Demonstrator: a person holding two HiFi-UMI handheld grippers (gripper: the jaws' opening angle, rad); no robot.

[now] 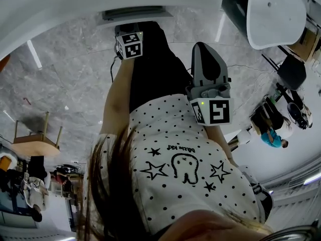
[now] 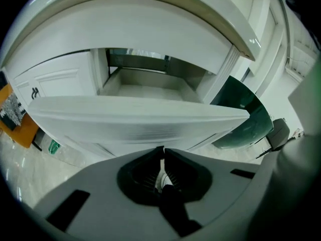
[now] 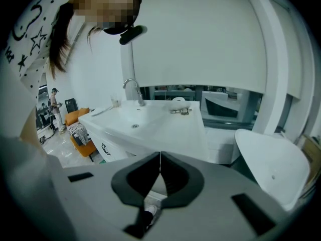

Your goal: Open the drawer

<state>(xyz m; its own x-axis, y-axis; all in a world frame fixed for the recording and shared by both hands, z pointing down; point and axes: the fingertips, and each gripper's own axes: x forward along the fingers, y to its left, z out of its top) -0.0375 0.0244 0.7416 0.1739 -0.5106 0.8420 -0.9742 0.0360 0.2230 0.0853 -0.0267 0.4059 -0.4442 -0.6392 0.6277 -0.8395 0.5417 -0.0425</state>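
Left gripper view: left gripper jaws together beneath pulled-out drawer front; right gripper jaws together, empty.

Steep look down onto the person's white polka-dot shirt w/ 4 black stars + a tooth doodle, filling centre to 5 o'clock. Dark hair hangs at 7 o'clock. Left gripper, marker cube showing, at 12 o'clock atop a bare forearm. Right gripper, grey body + marker cube, at 1 o'clock. Black trouser leg btwn them. Grey marble floor below. Wooden stool at 9 o'clock. White rounded fixture at 2 o'clock. Bystander in blue top at 3 o'clock. White curved surface spans 10–12 o'clock.
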